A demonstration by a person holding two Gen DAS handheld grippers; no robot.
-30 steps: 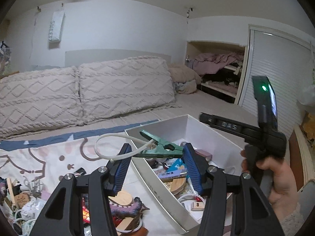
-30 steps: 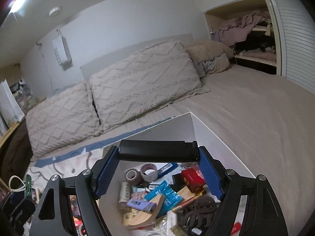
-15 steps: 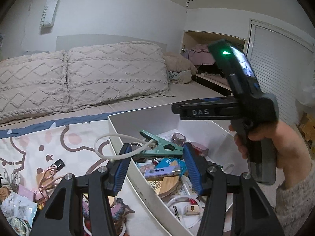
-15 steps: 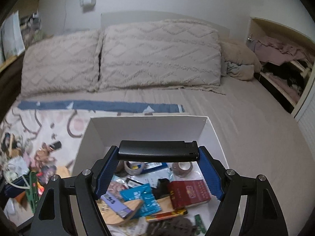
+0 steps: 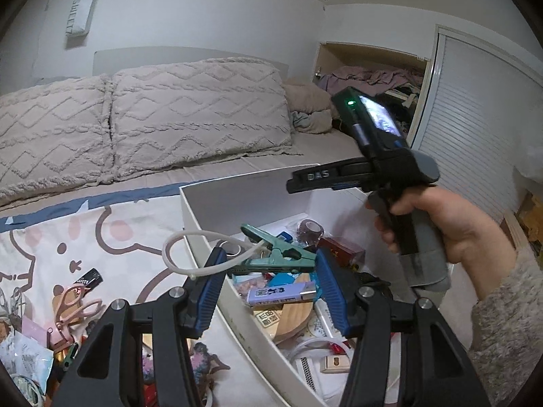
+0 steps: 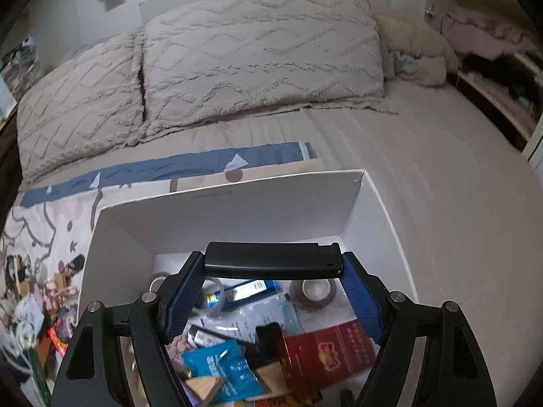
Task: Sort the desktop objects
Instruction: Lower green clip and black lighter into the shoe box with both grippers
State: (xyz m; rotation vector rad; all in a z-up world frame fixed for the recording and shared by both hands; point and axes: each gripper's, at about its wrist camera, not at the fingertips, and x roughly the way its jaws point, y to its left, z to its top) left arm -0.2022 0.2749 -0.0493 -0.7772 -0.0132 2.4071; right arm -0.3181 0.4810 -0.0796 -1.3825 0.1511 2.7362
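My left gripper [image 5: 269, 266] is shut on a green clip [image 5: 276, 254] with a white cord loop [image 5: 185, 249], held over the left wall of the white box [image 5: 207, 210]. My right gripper [image 6: 273, 273] is shut on a black lighter [image 6: 271, 260], held crosswise above the inside of the same white box [image 6: 237, 208]. The right gripper's body [image 5: 383, 169] shows in the left wrist view, held by a hand over the box. The box holds tape rolls [image 6: 314, 291], a red pack [image 6: 331, 346], a blue packet [image 6: 220, 366] and other small items.
Loose clutter lies on the patterned sheet left of the box, including pink scissors [image 5: 76, 305]. Two beige pillows [image 5: 135, 115] lie at the head of the bed. A closet with clothes [image 5: 373, 81] stands at the right.
The right gripper has moved forward and lower over the box with the lighter still in it. The left gripper has shifted slightly with the clip, staying over the box's left wall.
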